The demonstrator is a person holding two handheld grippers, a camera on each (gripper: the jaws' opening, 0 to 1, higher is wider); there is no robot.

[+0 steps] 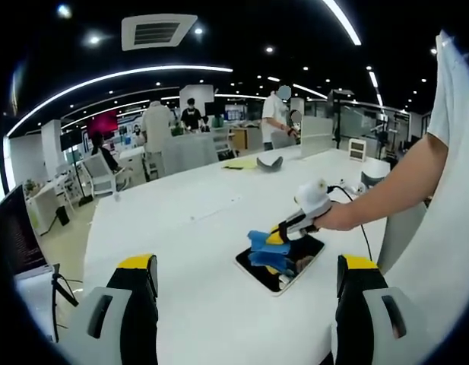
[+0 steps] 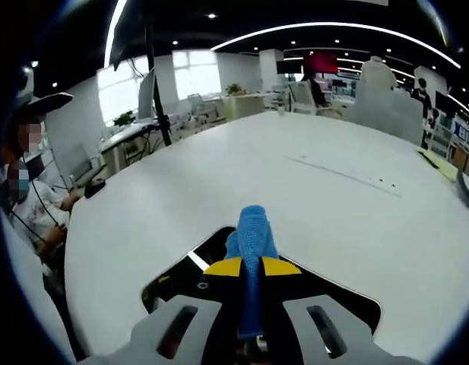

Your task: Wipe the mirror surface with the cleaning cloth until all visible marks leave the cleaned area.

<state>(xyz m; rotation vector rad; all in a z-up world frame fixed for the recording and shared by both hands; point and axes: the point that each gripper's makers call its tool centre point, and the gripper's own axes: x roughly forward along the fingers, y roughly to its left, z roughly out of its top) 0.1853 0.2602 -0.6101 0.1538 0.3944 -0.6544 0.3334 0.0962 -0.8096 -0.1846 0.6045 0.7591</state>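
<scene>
Wiping underway, judged unfinished. Right tongs (image 2: 251, 268) clamped on blue cleaning cloth (image 2: 251, 232), pressed onto mirror (image 1: 301, 262) beneath them on desk (image 1: 196, 228). Left tongs (image 1: 245, 285) wide, unladen, apart from mirror. Marks unreadable.

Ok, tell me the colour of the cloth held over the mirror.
The cloth is blue, clearest in the right gripper view, pinched in the right claw.

Blue cleaning cloth (image 2: 251, 242) bunched, pinched between the right gripper's (image 2: 252, 267) yellow-tipped jaws, pressed onto dark rectangular mirror (image 2: 354, 298) lying flat, directly beneath that gripper
</scene>
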